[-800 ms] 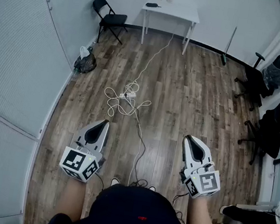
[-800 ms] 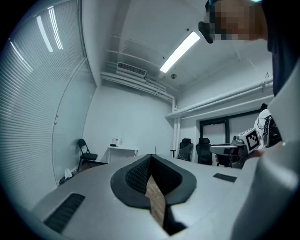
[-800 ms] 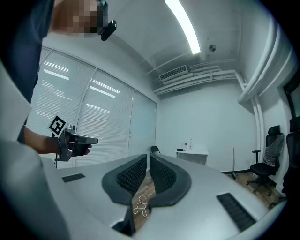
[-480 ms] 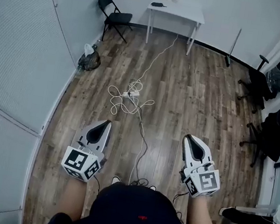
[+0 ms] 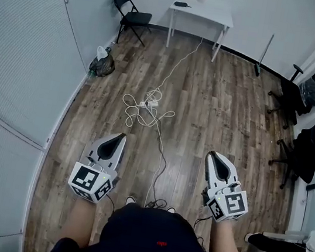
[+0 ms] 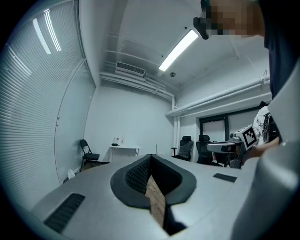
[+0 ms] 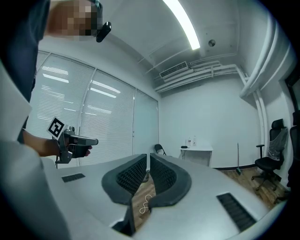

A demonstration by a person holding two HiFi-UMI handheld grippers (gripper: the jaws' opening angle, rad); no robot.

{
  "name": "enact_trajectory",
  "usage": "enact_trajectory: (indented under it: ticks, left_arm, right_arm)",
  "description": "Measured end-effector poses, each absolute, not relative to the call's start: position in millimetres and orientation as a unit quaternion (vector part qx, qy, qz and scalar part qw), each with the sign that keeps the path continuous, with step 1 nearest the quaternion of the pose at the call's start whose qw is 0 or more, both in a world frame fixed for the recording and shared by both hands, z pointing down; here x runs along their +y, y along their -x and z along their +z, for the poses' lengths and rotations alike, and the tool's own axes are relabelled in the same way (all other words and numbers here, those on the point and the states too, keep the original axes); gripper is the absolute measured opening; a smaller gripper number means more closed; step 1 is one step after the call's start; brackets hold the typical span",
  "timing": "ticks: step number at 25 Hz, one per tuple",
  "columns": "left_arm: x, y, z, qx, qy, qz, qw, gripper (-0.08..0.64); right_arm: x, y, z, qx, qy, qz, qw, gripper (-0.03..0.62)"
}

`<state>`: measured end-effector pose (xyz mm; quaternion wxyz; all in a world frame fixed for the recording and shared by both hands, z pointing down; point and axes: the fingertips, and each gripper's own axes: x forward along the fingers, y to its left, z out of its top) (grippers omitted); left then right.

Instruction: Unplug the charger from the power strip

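Note:
A white power strip [image 5: 149,103] lies on the wooden floor in a tangle of white cable [image 5: 141,117]; any charger plugged into it is too small to make out. Both grippers hover level, well short of the strip and far apart from it. My left gripper [image 5: 121,137] is shut with nothing in it, and its jaw tips meet in the left gripper view [image 6: 150,157]. My right gripper [image 5: 211,154] is shut and empty too. In the right gripper view [image 7: 148,160], a loop of white cable [image 7: 145,205] shows on the floor below the jaws.
A white table [image 5: 203,11] with bottles stands at the far wall, a black folding chair [image 5: 129,14] to its left. A dark bag [image 5: 100,66] lies by the blinds. Black office chairs [image 5: 305,146] line the right side. A cable [image 5: 159,170] runs back towards my feet.
The room has slid slightly to the right in the head view. Both grippers stay where they were, still shut.

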<state>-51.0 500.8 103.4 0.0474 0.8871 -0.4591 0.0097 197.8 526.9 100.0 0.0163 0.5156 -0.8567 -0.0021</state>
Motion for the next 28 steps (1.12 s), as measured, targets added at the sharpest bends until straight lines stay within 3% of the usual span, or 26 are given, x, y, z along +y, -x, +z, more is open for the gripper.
enact_trajectory:
  ticks: [15,23,28]
  left_arm:
    - [489,122,147,-0.436,-0.897,0.034,0.068,0.018]
    - [446,117,158,-0.444,-0.891,0.04,0.082,0.018]
    - [406,84,160,-0.449,-0.889,0.043,0.08,0.018]
  right_arm:
    - [518,-117,124,-0.85,-0.525,0.009,0.045,0.039]
    - [477,-110,143,-0.863,-0.502,0.027,0.052,0.038]
    - [429,-143,154,-0.867,-0.495,0.042,0.039,0.038]
